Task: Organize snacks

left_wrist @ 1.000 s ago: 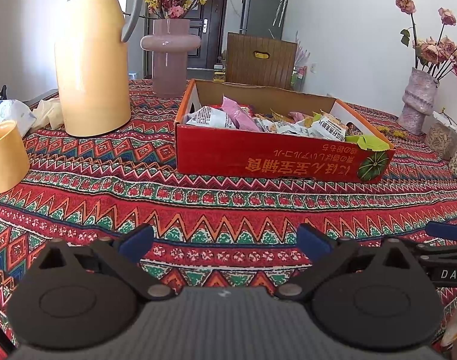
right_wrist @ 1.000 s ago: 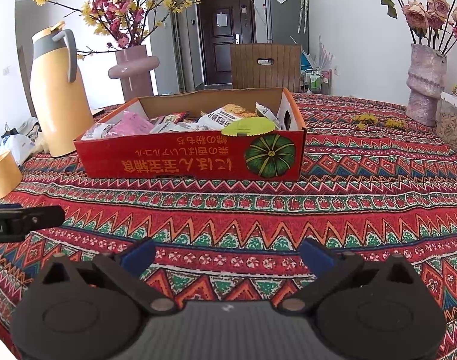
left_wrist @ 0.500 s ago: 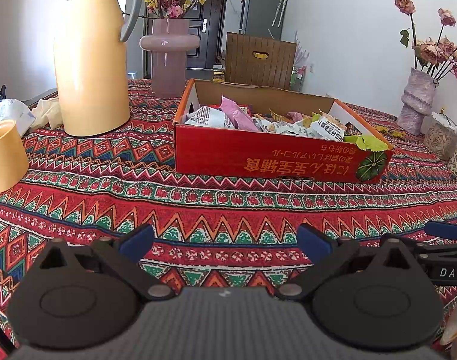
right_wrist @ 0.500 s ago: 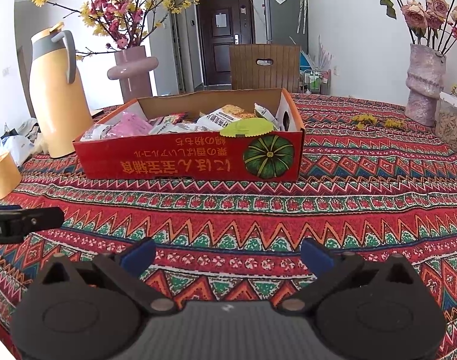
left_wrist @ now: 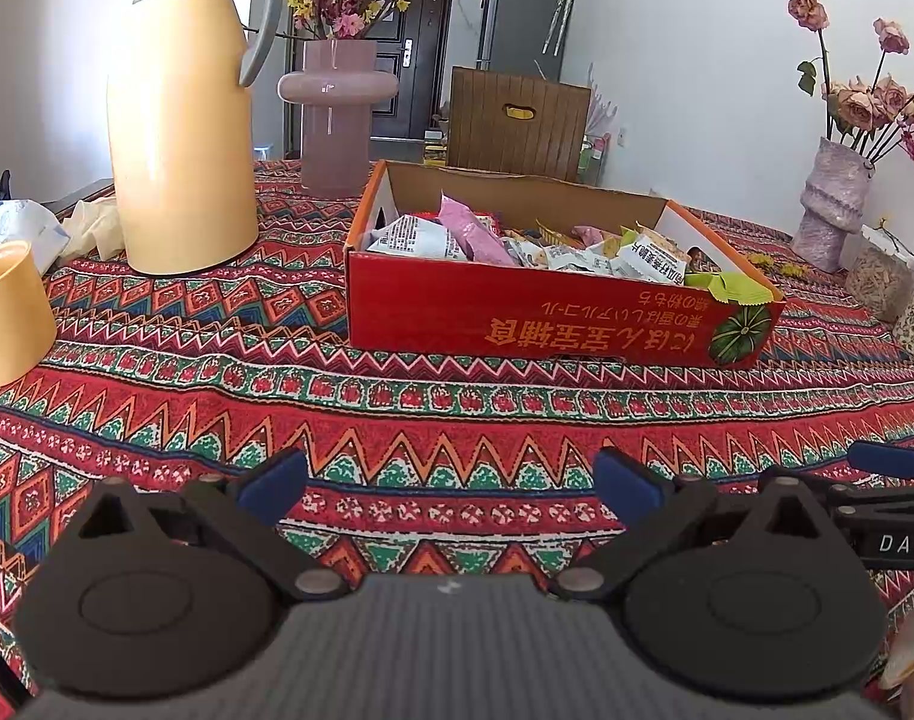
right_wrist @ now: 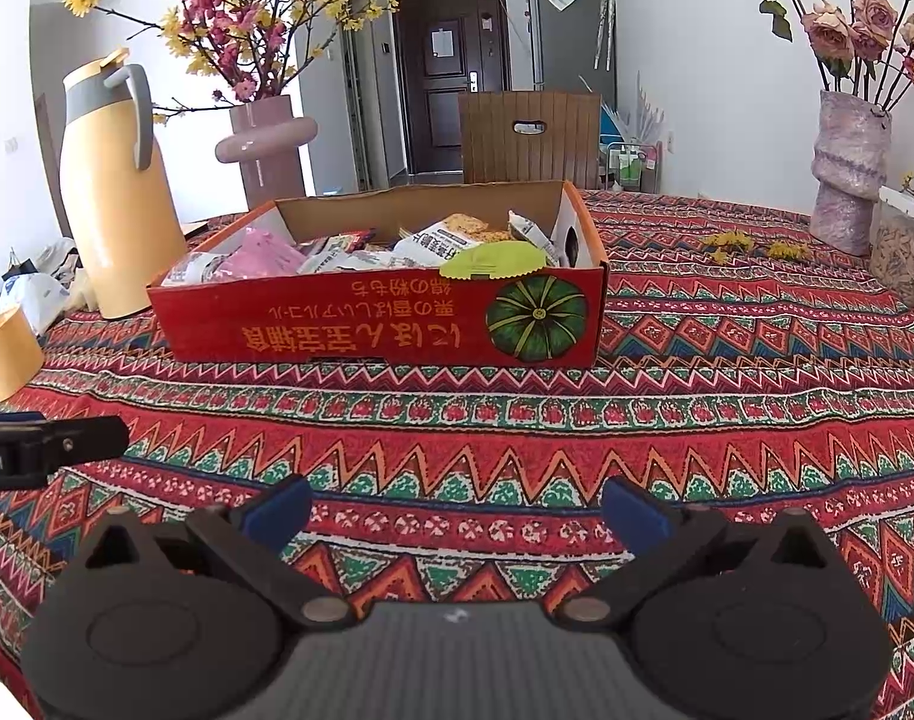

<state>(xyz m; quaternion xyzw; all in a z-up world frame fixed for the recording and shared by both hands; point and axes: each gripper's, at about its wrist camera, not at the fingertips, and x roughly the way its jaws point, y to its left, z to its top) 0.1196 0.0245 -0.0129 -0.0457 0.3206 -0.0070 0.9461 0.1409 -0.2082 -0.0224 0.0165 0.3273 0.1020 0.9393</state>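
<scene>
left gripper [left_wrist: 451, 486] spread wide, empty, low in frame | right gripper [right_wrist: 454, 510] same | bare tablecloth [right_wrist: 517, 420] mid-frame, nothing loose I can see | snacks [right_wrist: 361, 252] heaped in red box [right_wrist: 373, 324] at centre | I judge sorting near done

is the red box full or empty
Fairly full: the open-topped red box holds a pile of snack packets, and a green one hangs over its front rim.

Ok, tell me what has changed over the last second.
Almost nothing. Both views sit slightly farther back from the red snack box, so the grippers drifted back a touch. The left gripper and right gripper stay open and empty; the snacks stay in the box.
</scene>
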